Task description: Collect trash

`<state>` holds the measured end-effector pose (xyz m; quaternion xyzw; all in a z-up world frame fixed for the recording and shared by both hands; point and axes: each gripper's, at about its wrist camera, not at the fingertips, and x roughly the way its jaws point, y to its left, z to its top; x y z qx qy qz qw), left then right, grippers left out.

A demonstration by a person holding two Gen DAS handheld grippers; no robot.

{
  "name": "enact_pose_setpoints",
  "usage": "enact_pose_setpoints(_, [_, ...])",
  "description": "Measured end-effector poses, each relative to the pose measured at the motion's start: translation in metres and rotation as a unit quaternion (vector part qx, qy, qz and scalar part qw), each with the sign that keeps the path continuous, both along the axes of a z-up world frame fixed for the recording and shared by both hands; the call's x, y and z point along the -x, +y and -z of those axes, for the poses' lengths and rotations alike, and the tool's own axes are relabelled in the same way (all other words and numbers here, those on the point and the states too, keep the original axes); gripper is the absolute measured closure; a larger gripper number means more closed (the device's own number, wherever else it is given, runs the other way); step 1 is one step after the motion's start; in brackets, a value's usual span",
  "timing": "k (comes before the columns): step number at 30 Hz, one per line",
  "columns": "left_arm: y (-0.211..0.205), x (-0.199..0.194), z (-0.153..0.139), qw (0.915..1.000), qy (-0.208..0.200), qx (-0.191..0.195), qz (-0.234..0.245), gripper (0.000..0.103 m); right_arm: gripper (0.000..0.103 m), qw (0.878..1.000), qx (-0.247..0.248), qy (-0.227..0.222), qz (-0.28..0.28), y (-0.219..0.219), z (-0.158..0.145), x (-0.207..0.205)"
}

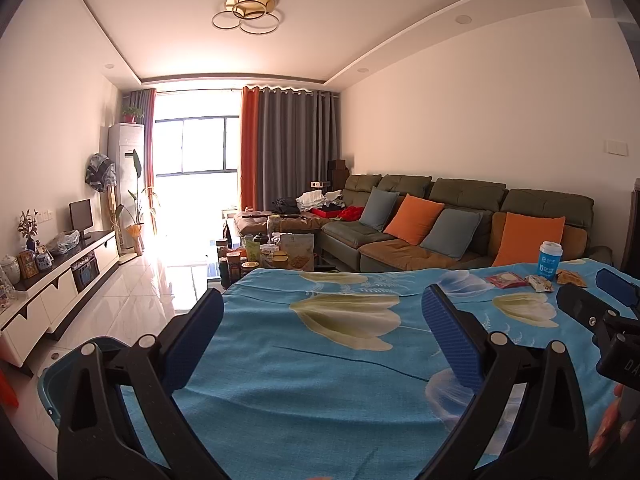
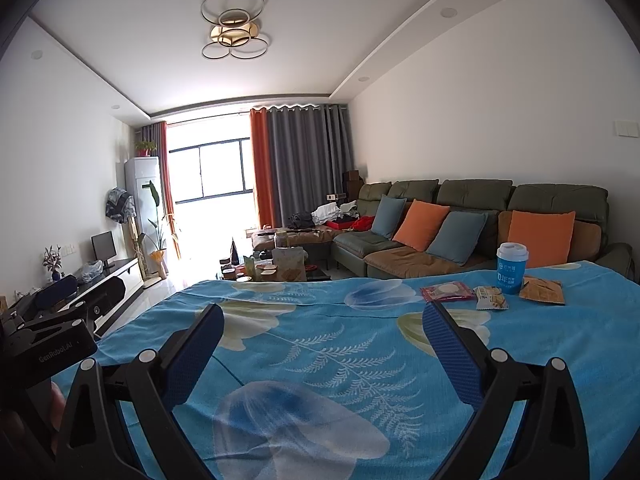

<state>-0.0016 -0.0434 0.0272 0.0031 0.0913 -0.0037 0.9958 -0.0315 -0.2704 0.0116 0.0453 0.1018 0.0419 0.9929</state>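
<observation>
Both the left gripper [image 1: 322, 300] and right gripper [image 2: 323, 312] hang over the blue cloth [image 2: 320, 360], jaws spread, holding nothing; a bin [image 1: 52, 376] shows at the table's left edge, its contents hidden. The trash lies far right: a cup [image 2: 512, 268] upright, touching a brown wrapper [image 2: 544, 290]; two more wrappers [image 2: 448, 292] just beside.

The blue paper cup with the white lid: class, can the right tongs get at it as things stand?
Probably yes: the blue paper cup stands ahead and right of the open right tongs, with only bare floral cloth between.
</observation>
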Motion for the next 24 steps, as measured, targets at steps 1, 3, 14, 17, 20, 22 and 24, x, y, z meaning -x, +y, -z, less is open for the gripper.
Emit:
enact_pose_setpoints(1, [0.0,-0.0001,-0.0005,1.0,0.0,0.0,-0.001,0.006,0.007,1.0,0.0,0.0,0.0,0.0001,0.0,0.0002])
enact_pose_setpoints(3, [0.0002,-0.0002,-0.001,1.0,-0.001,0.0,-0.001,0.006,0.007,1.0,0.0,0.0,0.0,0.0003,-0.0005,-0.0001])
enact_pose_setpoints(14, [0.0001,0.0006,-0.001,1.0,-0.002,-0.002,-0.004,0.006,0.007,1.0,0.0,0.0,0.0,0.0003,-0.0002,0.0])
enact_pose_setpoints(17, [0.0002,0.0006,-0.001,1.0,-0.002,-0.001,-0.003,0.006,0.007,1.0,-0.001,0.0,0.0,0.0006,-0.0008,-0.0005])
enact_pose_setpoints(20, [0.0009,0.0003,-0.0009,1.0,-0.001,-0.002,-0.004,0.006,0.007,1.0,0.0,0.0,0.0,0.0005,-0.0007,-0.0003])
enact_pose_setpoints(22, [0.0008,0.0004,-0.0009,1.0,-0.002,-0.002,-0.004,0.006,0.007,1.0,0.0,0.0,0.0,0.0005,-0.0004,-0.0002])
enact_pose_setpoints(24, [0.0011,0.0002,-0.0008,1.0,-0.001,-0.001,-0.004,0.006,0.007,1.0,-0.001,0.0,0.0,0.0005,-0.0005,-0.0005])
